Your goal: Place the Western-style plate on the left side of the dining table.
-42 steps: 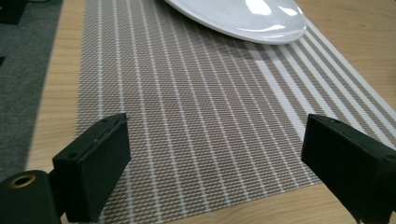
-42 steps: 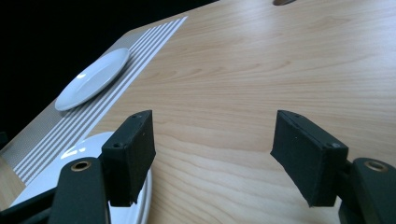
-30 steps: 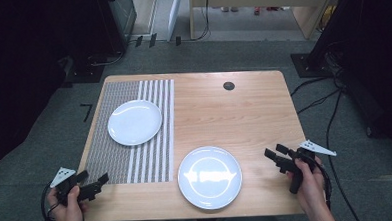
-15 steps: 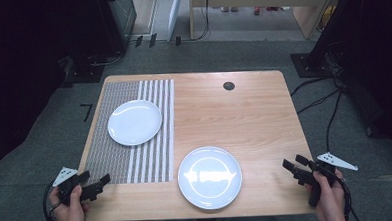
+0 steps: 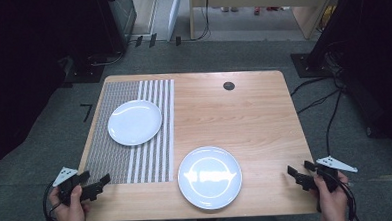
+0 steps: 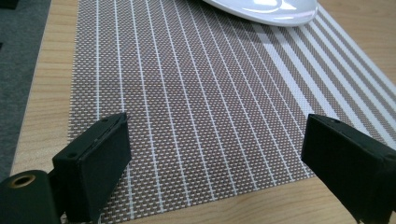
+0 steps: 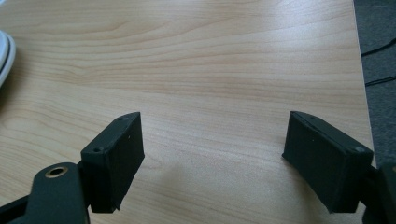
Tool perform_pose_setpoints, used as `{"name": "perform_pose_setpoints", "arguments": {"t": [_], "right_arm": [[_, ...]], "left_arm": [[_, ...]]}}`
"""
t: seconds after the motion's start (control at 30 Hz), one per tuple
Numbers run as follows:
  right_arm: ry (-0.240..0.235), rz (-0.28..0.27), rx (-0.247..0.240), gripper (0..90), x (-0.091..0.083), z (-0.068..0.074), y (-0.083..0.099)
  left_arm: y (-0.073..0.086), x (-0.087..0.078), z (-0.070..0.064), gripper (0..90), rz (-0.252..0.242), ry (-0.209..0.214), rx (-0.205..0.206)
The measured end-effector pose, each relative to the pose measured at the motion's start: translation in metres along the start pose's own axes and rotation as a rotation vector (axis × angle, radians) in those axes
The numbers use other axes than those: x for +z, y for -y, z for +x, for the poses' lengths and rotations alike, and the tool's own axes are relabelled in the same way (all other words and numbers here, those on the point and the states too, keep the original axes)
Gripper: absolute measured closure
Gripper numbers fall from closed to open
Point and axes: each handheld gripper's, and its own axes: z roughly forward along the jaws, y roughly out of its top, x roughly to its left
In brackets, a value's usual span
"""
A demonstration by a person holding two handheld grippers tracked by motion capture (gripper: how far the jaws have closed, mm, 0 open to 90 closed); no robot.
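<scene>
Left gripper (image 5: 94, 183): we hold it at the near left corner of the table (image 5: 244, 113), jaws spread wide, nothing between them.
Right gripper (image 5: 301, 177): at the near right edge, jaws also spread and empty.
Near plate (image 5: 210, 177): it lies on bare wood at the front, between our two grippers, touching neither.
Far plate (image 5: 134, 121): it rests on the striped placemat (image 5: 131, 158), forward of the left gripper.
Key relation: the near plate lies to the left of the right gripper and to the right of the left one; we judge the right gripper slightly nearer. A plate is round, so no long axis matters.
Left gripper view: it shows the mat weave under the jaws and the far plate's rim (image 6: 261, 11) ahead.
Right gripper view: it shows the near plate's edge (image 7: 3, 58) at far left, well apart from the jaws.
</scene>
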Motion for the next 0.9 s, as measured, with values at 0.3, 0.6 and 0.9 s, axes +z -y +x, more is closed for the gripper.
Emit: {"name": "perform_pose_setpoints", "arguments": {"t": [0.3,0.6,0.9], "right_arm": [[0.066,0.037,-0.092,13.9,0.005,0.012,0.000],[0.131,0.078,-0.173,7.8,0.012,0.025,0.000],[0.131,0.079,-0.173,7.7,0.012,0.025,0.000]], "left_arm": [[0.000,0.003,-0.008,8.3,0.028,-0.059,0.061],[0.000,0.011,-0.025,8.3,0.092,-0.186,0.201],[0.001,0.012,-0.027,8.3,0.101,-0.205,0.217]]}}
